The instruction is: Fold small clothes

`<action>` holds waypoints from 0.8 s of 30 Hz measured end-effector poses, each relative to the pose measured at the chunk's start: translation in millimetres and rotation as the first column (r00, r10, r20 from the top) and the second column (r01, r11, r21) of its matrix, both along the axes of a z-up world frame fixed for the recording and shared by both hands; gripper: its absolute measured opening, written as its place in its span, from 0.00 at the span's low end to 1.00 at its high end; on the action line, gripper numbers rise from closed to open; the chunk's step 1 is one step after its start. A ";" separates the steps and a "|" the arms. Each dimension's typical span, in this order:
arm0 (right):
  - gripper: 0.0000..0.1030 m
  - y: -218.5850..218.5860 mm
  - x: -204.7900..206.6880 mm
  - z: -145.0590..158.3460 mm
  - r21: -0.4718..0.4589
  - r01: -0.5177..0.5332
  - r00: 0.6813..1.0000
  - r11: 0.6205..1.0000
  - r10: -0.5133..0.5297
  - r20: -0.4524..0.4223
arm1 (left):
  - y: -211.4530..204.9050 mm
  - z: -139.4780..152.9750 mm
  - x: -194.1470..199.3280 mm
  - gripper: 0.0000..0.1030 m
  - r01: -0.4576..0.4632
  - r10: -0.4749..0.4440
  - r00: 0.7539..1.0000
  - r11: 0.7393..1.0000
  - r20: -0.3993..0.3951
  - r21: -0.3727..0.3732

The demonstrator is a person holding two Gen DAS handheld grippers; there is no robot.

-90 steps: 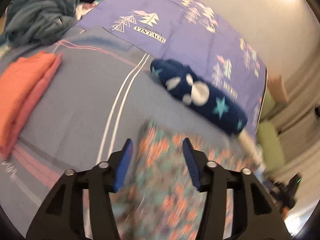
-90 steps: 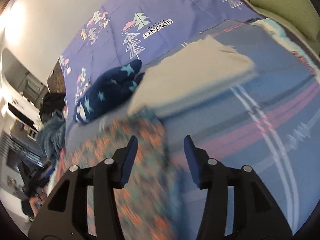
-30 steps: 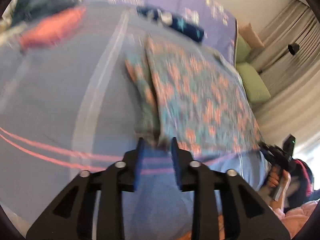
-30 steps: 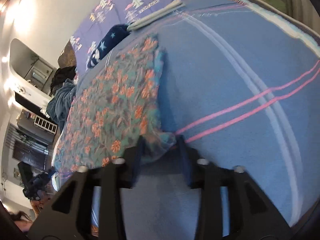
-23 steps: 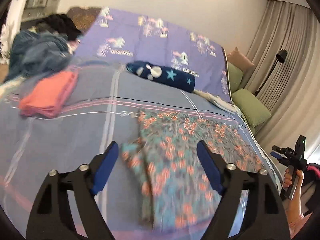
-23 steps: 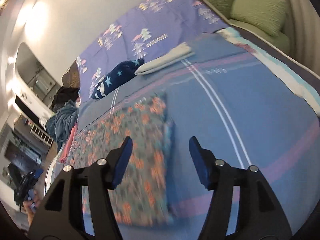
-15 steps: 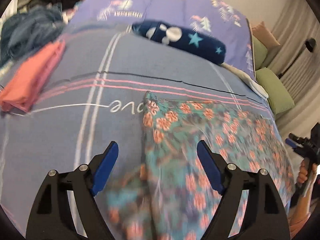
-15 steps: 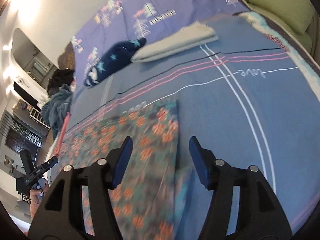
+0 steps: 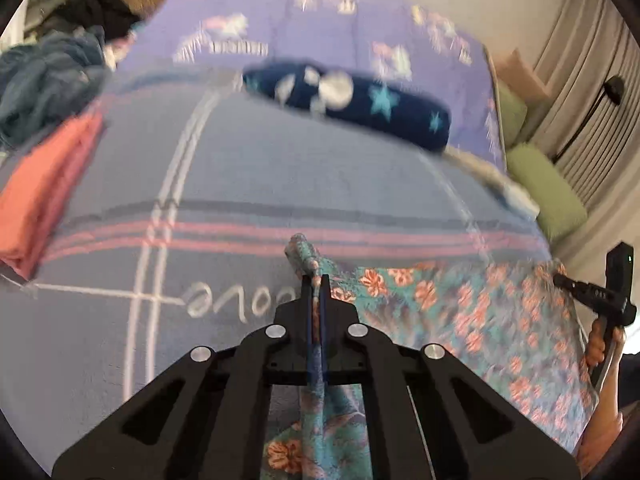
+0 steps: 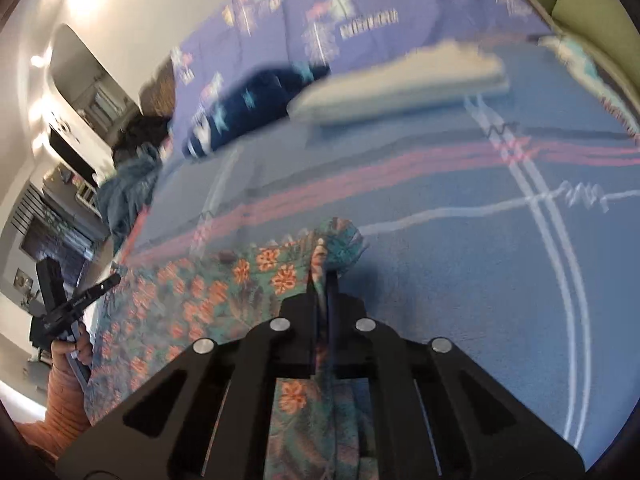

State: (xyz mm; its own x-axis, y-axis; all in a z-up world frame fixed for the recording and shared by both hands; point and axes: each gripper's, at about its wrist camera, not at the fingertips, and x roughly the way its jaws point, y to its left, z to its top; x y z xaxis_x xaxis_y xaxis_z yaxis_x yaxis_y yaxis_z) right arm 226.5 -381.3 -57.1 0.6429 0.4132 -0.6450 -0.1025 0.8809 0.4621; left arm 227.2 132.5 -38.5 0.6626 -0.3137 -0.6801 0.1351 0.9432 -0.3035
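A teal garment with orange flowers [image 9: 460, 308] lies spread on the blue striped bedspread [image 9: 248, 176]. My left gripper [image 9: 319, 280] is shut on the garment's far left corner, which bunches up past the fingertips. In the right wrist view the same floral garment [image 10: 192, 304] stretches to the left, and my right gripper [image 10: 323, 276] is shut on its far right corner. Each gripper shows at the edge of the other's view, held in a hand.
A navy star-print roll [image 9: 352, 100] lies at the head of the bed against a purple tree-print cover [image 9: 320, 24]. Folded coral cloth [image 9: 44, 184] and a blue heap [image 9: 40, 76] sit at the left. A folded cream cloth [image 10: 404, 80] lies beside green cushions [image 10: 592, 12].
Both grippers stood wide open over the garment's far edge half a second ago. Now each has shut on a far corner of the floral cloth.
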 end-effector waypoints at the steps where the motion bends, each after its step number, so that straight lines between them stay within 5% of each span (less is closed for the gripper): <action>1: 0.04 -1.6 -2.3 7.1 0.016 -0.001 1.000 1.000 0.001 0.029 | 0.6 5.7 -4.9 0.02 -0.001 0.001 1.000 1.000 0.024 -0.004; 4: 0.04 4.1 -0.1 17.6 -0.041 0.016 0.997 0.999 -0.013 0.071 | -2.4 15.9 -7.5 0.02 0.000 -0.003 0.997 0.999 0.071 0.035; 6: 0.12 10.7 12.9 4.1 -0.132 0.049 0.999 0.990 -0.048 0.012 | -5.3 2.9 4.0 0.04 -0.001 -0.003 0.999 0.996 0.038 0.091; 7: 0.22 13.8 18.8 -6.5 -0.184 0.071 0.996 0.980 -0.078 -0.034 | -5.5 -4.8 9.0 0.08 0.006 -0.006 1.000 0.995 0.003 0.098; 9: 0.22 17.5 20.0 -18.0 -0.243 0.090 0.991 0.966 -0.112 -0.077 | -2.9 -24.3 17.5 0.18 -0.004 0.014 0.994 0.995 -0.109 0.098; 12: 0.34 20.4 1.6 2.3 -0.293 0.138 0.989 0.946 -0.149 -0.016 | 5.3 -14.0 1.4 0.39 -0.018 0.022 0.997 0.998 -0.077 0.055; 14: 0.35 21.4 -20.2 21.4 -0.284 0.153 0.988 0.947 -0.147 0.040 | 11.1 2.8 -16.9 0.46 -0.042 0.043 0.999 0.998 -0.019 0.053; 18: 0.37 41.7 -83.3 43.8 -0.192 0.048 0.994 0.980 -0.028 0.106 | 17.0 34.0 -73.9 0.50 0.016 -0.013 0.998 0.998 0.057 -0.063; 20: 0.41 54.2 -116.0 39.0 -0.158 -0.017 0.995 0.987 0.033 0.099 | 12.6 31.7 -104.6 0.50 0.087 -0.082 0.995 0.990 0.047 -0.115; 24: 0.48 62.9 -163.1 4.8 -0.169 -0.054 0.998 0.984 0.057 0.014 | 3.9 -1.6 -149.9 0.50 0.135 -0.141 0.989 0.986 -0.050 -0.098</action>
